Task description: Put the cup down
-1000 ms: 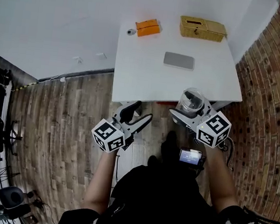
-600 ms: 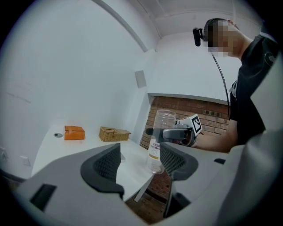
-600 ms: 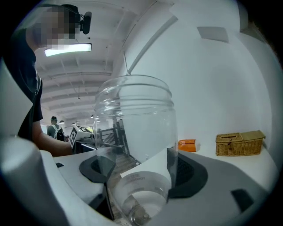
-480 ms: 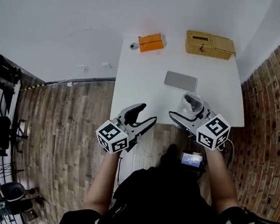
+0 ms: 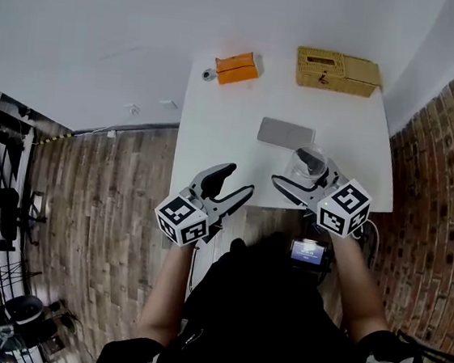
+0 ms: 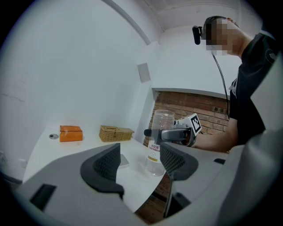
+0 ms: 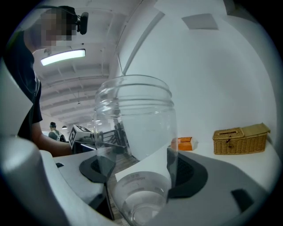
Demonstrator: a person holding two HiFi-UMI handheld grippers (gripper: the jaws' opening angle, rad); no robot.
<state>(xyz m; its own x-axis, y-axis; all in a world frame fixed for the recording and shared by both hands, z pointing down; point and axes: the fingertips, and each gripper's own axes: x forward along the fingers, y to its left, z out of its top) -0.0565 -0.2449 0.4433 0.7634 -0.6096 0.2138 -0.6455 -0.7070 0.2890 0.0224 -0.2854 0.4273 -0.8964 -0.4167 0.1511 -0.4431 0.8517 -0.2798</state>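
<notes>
Right gripper [image 5: 297, 177]: jaws closed around tall clear plastic cup [image 7: 135, 132], upright, at near edge of white table [image 5: 217, 127].
Left gripper [image 5: 239, 180]: jaws wide apart, empty.

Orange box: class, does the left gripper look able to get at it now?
Probably yes: the left gripper is open and empty, and only bare table lies between it and the orange box.

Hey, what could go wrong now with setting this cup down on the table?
1. The cup is held close to the table's near edge; released there, it might tip off onto the floor.
2. The grey slab lies just beyond it; landing partly on it could leave the cup tilted.
</notes>
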